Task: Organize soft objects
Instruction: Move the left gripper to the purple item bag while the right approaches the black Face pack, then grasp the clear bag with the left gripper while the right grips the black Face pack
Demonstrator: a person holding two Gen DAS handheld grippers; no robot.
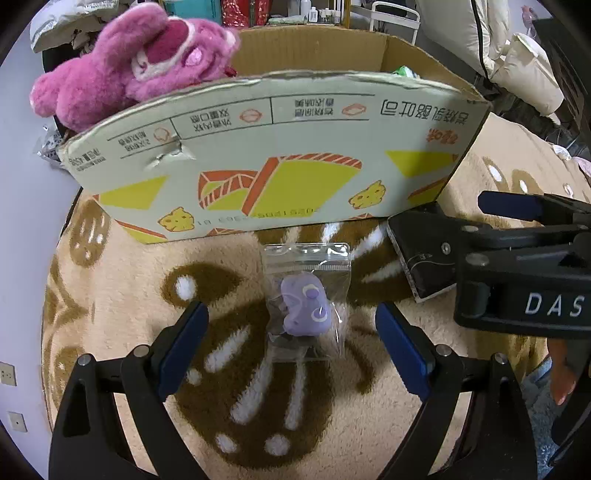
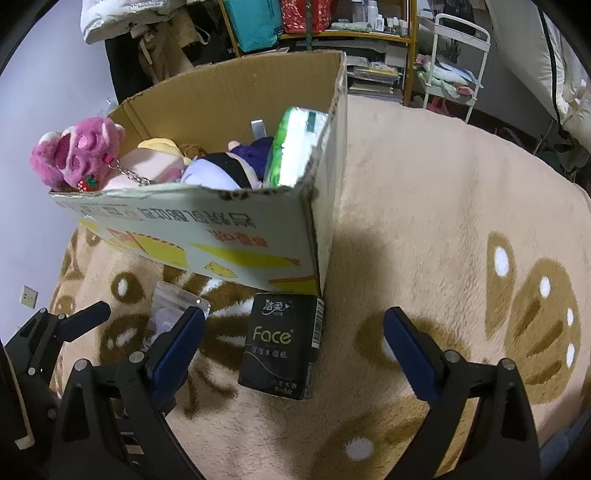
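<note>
Hovering with jaws wide, the left gripper [image 1: 291, 332] is straddling a clear zip bag holding a purple soft toy [image 1: 306, 301] on the tan blanket [image 1: 369, 424], while the right gripper [image 2: 295, 338], equally wide, is framing a black tissue pack [image 2: 282, 345] beside the printed cardboard box [image 2: 207, 229] already collecting plush toys.

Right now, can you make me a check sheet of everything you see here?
Surface: fluffy tan blanket with brown paw prints.
Job's things: cardboard box holding a pink plush bear, other plush toys and a green tissue pack; purple toy in a clear bag and black tissue pack lie on the blanket before the box.
Clutter: nothing seen on the blanket.
Grippers: left gripper open, fingers either side of the bag; right gripper open over the black pack.
Cables: nothing seen.
Surroundings: crowded shelves, white cart.
</note>
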